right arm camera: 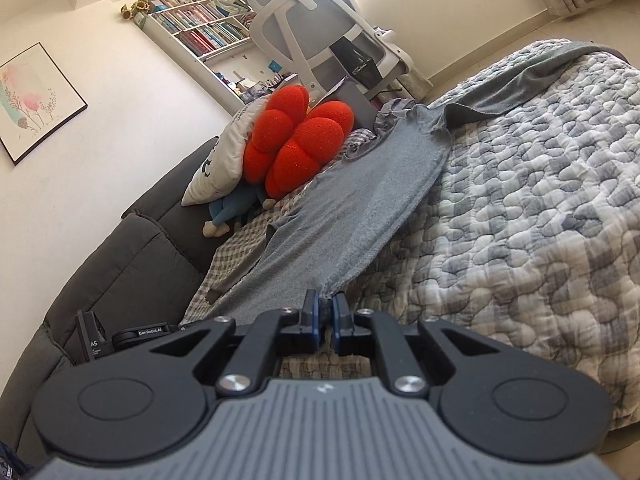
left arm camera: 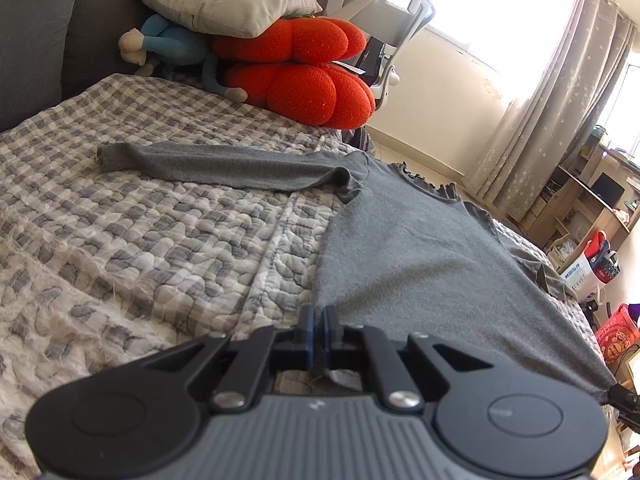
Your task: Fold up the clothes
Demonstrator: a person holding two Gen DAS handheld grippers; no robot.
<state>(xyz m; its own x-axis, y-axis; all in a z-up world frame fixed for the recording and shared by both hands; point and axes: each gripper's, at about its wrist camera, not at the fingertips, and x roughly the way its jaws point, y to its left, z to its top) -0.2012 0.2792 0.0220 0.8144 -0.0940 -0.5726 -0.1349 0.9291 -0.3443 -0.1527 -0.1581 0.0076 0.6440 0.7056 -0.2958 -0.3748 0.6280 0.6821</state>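
Quilted bed [left arm camera: 160,216]: red cushions [left arm camera: 296,68] beyond gripped shirt [left arm camera: 400,240].

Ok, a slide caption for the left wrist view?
Left hand-held gripper shut on the hem of a grey top spread across a checked quilt, one sleeve stretched out sideways.

A grey long-sleeved top [left arm camera: 408,240] lay spread across the checked quilted bed [left arm camera: 140,216], with red cushions [left arm camera: 304,68] and a plush toy [left arm camera: 168,46] stacked at its far end.
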